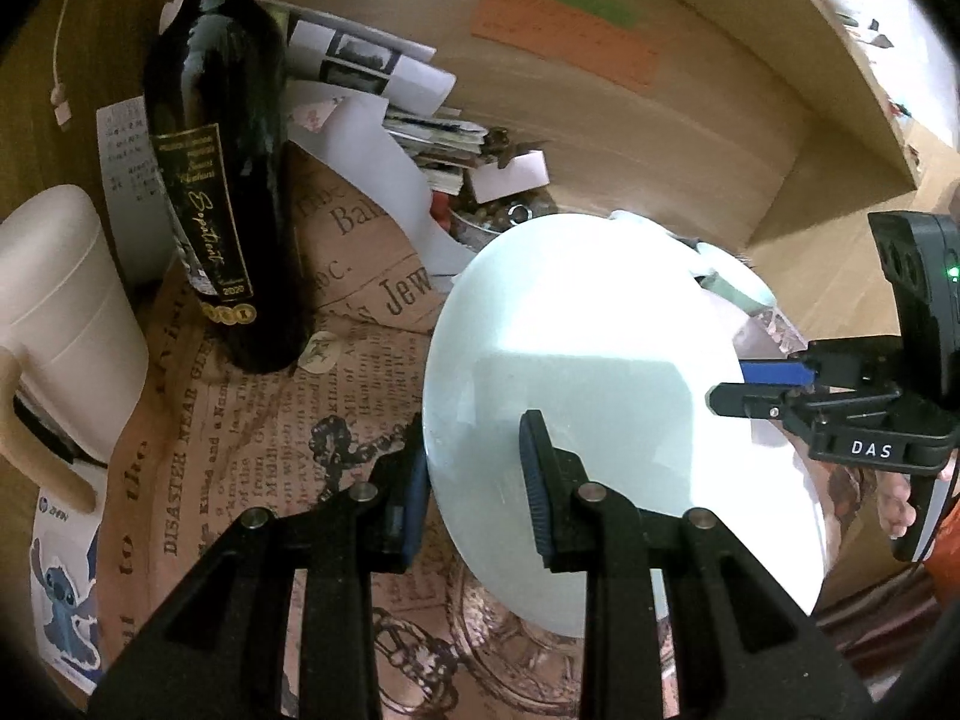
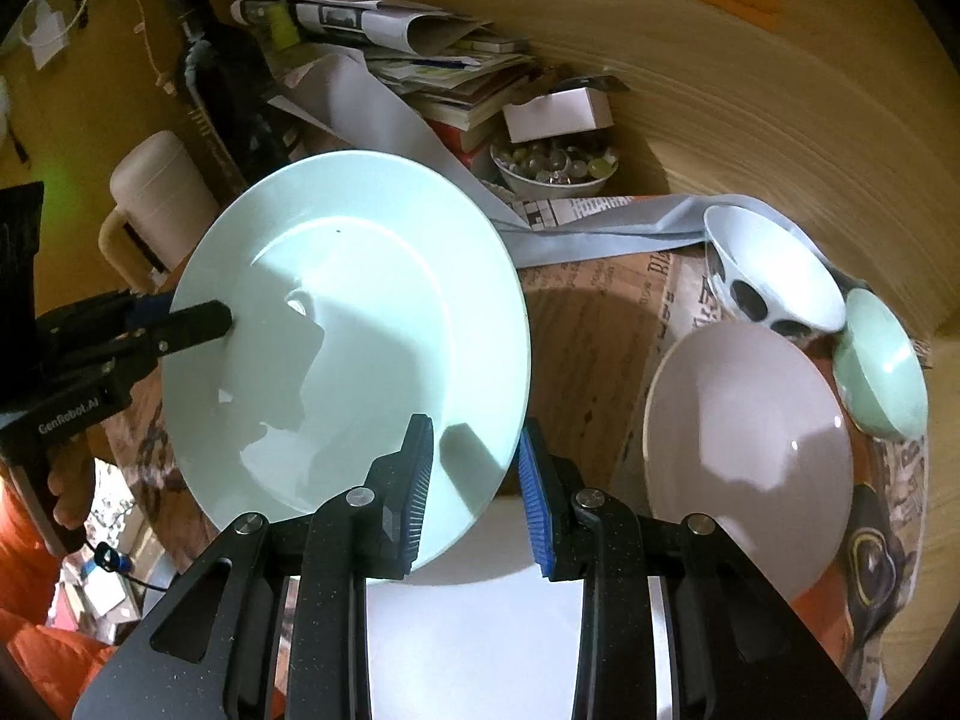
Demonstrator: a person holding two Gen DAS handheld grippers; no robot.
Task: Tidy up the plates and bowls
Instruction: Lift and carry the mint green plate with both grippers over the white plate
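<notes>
1. Right wrist view: the pale green plate [image 2: 348,324] hangs tilted in the air above the newspaper-print cloth [image 2: 594,324], clear of the table. Your right gripper [image 2: 474,480] pinches its near rim, one pad on the upper face and one beneath.
2. Your left gripper [image 1: 474,480] clamps the opposite rim the same way, narrow jaws with the plate's edge between them. So you carry the plate with both tools.
3. To the plate's right on the cloth sit the other dishes: a wide pale pink bowl [image 2: 750,450], a white bowl with dark spots [image 2: 774,276] behind it, and a small green bowl [image 2: 882,372] leaning at the far edge.
4. Directly below your right gripper lies something flat and white [image 2: 474,630]; I cannot tell what it is.
5. Beyond stand a dark wine bottle [image 1: 222,180], a white mug [image 1: 60,324], a dish of glass marbles [image 2: 555,165] and stacked papers [image 2: 444,72].
6. By my reading, you are mid-transfer, taking the plate to its resting spot. Next, level it, keep both grips even so it does not twist, pick a clear landing place, and lower it before either jaw lets go.
</notes>
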